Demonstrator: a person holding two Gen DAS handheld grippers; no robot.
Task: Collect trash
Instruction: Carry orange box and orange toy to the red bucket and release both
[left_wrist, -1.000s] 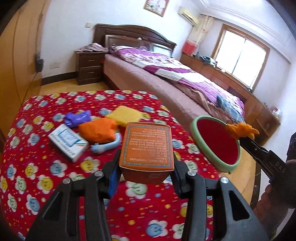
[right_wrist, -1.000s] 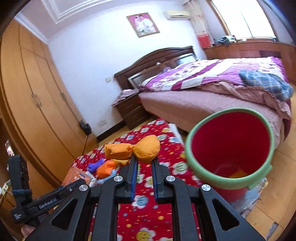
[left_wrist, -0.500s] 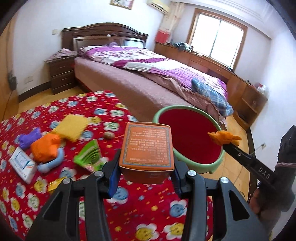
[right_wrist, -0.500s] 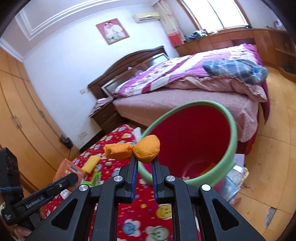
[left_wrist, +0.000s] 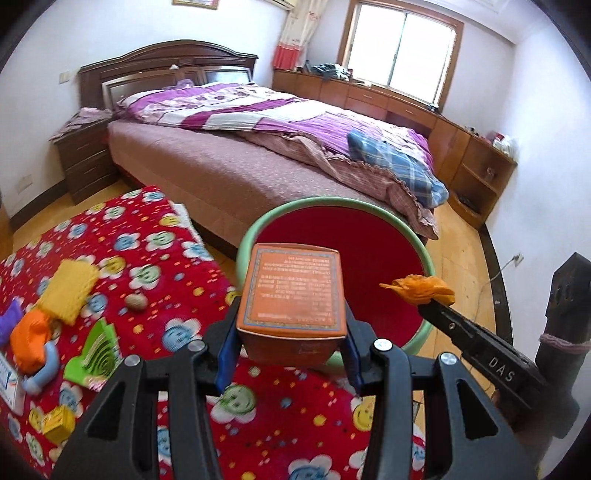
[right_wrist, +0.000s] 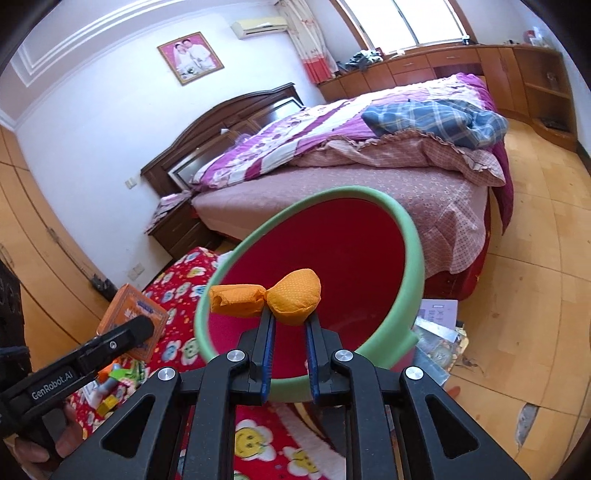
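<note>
Fingers of left gripper (left_wrist: 291, 350) clamping orange cardboard box (left_wrist: 293, 291); right gripper (right_wrist: 289, 338) fingers, opening slightly, pinching orange cloth pouch (right_wrist: 293, 295) over green-rimmed red bucket (right_wrist: 406, 236).

The left hand-held gripper (left_wrist: 291, 354) is black plastic with two blue pads (left_wrist: 226, 350) inside its fingers and round silver screws (left_wrist: 382, 345) on top. White letters on its side say "GenRobot.AI". The right hand-held gripper (right_wrist: 290, 356) looks the same: black, blue pads (right_wrist: 266, 354), silver screws (right_wrist: 342, 355), with white letters "DAS" on its side.
</note>
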